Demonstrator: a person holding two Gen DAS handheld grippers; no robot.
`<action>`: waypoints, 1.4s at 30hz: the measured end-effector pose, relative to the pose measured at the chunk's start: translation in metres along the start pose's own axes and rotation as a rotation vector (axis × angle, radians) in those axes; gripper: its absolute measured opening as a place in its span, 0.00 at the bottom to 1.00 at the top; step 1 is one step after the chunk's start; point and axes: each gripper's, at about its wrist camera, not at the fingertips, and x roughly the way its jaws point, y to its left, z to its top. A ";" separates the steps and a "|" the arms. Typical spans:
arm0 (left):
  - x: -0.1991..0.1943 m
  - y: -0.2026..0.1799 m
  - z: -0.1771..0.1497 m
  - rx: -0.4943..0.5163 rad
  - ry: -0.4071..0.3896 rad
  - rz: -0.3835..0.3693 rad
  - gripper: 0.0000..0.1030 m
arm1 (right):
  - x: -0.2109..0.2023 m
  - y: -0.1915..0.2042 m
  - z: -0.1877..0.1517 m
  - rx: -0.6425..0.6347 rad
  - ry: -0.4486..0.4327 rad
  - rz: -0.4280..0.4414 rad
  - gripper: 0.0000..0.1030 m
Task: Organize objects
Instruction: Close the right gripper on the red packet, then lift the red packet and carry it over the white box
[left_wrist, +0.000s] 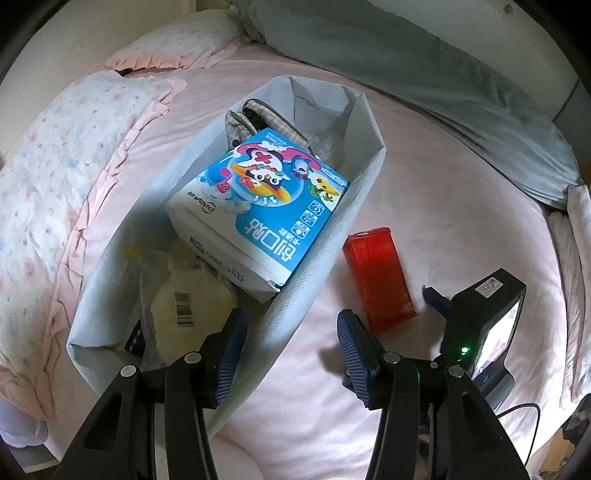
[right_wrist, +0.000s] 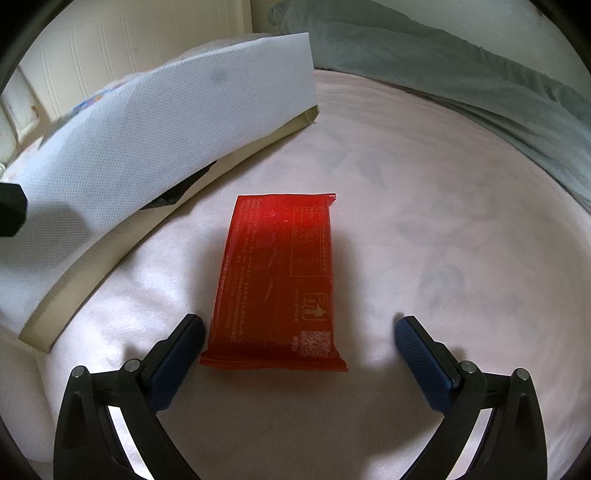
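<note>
Left tool (left_wrist: 291, 354): your jaws stand apart, one pad inside the bin and one outside, straddling its right wall near the near corner; the pads look clear of the fabric, though the view is too steep to be sure.
Right tool (right_wrist: 300, 334): spread wide over the bed, nothing pinched; the near end of the red pack lies between the fingers, closer to the left one.
Red pack (right_wrist: 275, 280): flat on the bed, long side running near to far, printed back facing up, just right of the bin and apart from it. From your left camera it shows at (left_wrist: 378, 277), with the right tool's body (left_wrist: 484, 317) just right of it.
Bin (left_wrist: 354, 206): a soft pale fabric box standing open on the bed; seen from your right side (right_wrist: 147, 140), its wall leans a little and the base edge shows.
Blue box (left_wrist: 258, 206): a carton with cartoon print, lying tilted in the middle of the bin.
Plaid cloth (left_wrist: 255, 118): tucked at the far end of the bin, partly under the blue box.
White packet (left_wrist: 188, 306): a clear-wrapped pale item with a barcode, at the near end of the bin, just left of your left tool.
Bed (right_wrist: 424, 221): pink sheet, bare around the red pack.
Pillow (left_wrist: 62, 177): floral with pink frills, left of the bin.
Blanket (left_wrist: 424, 74): grey-green, bunched along the far right.
</note>
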 end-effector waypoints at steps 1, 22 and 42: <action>0.000 -0.001 0.000 0.000 0.000 -0.003 0.48 | 0.001 0.001 0.001 0.002 -0.003 -0.003 1.00; -0.010 -0.003 0.004 0.014 -0.048 -0.020 0.48 | -0.082 -0.044 0.030 0.296 -0.103 0.131 0.47; -0.024 -0.005 0.006 0.021 -0.169 -0.068 0.48 | -0.123 -0.018 0.050 0.375 -0.148 0.282 0.47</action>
